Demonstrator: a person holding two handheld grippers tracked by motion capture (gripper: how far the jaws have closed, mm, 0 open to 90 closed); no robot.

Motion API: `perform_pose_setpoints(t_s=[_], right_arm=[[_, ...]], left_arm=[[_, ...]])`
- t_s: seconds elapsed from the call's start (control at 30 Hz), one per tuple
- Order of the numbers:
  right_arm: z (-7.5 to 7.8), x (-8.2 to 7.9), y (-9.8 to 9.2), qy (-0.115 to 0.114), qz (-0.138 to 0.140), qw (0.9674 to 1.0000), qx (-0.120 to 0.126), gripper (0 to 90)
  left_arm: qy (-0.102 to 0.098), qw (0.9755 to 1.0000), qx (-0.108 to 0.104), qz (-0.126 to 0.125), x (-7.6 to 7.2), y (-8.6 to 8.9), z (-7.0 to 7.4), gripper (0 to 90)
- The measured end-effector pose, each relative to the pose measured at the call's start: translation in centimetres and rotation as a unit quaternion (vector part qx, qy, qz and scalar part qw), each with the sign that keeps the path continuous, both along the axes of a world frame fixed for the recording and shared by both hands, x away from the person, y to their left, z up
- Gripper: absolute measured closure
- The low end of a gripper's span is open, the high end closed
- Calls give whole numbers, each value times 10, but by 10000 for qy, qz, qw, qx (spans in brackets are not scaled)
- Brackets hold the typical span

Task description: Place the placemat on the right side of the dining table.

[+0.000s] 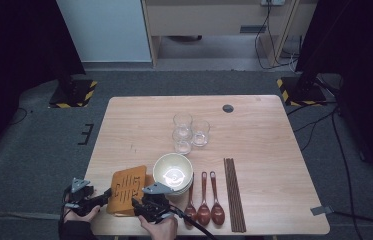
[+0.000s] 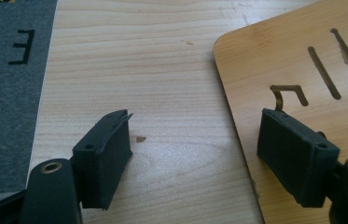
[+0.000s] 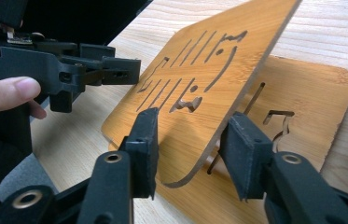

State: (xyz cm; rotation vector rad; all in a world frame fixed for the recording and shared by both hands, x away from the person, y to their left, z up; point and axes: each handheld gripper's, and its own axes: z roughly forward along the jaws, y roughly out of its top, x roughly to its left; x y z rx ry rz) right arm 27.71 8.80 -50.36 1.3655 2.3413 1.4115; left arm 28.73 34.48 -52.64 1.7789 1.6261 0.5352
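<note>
Bamboo, that's what the task's thing looks like: a flat orange-brown bamboo mat with cut-out slots (image 3: 209, 70). It sits at the near-left corner of the pale wooden table (image 1: 274, 140) and is tipped up on one edge. Under it lies a second bamboo mat of the same kind (image 3: 302, 93), flat on the table.

The right gripper (image 3: 188, 140) has its jaws either side of the raised mat's near edge. One pad is against the top face, but I can see a sliver of gap at the other pad. So to me it's straddling the mat and propping it rather than properly clamping it.

The left gripper (image 2: 195, 135) is released, jaws wide apart. One jaw hangs over bare table and the other over the mat's corner, gripping nothing. From the right gripper view it hovers just beside the mat's far edge (image 3: 129, 70).

Progress-wise I'd call this early days. The top mat is peeled off the one below, but it's not carried anywhere or laid down yet.

The rest looks untouched:
- the stacked white ceramic bowls (image 1: 173, 172), just beside the mats
- three clear drinking glasses (image 1: 189, 131), mid-table
- three glossy brown spoons (image 1: 204, 200)
- a bundle of dark chopsticks (image 1: 234, 195)

My guess at what's left: get a real grip on the mat, move it to its spot, then deal with the second mat and the tableware.
</note>
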Motion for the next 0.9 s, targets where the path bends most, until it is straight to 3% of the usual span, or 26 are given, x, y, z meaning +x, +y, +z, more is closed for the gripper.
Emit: perform_pose_setpoints(t_s=[0.33, 0.67, 0.9], right_arm=[[4, 0, -5, 59, 66, 9999, 125, 676], [6, 0, -9, 130, 108, 9995, 259, 721], [6, 1, -12, 173, 186, 9992, 320, 769]], left_arm=[[-237, 9993, -167, 237, -2, 4, 5, 230], [-372, 9985, -288, 285, -4, 6, 8, 226], [-594, 9969, -392, 334, -6, 9, 13, 203]])
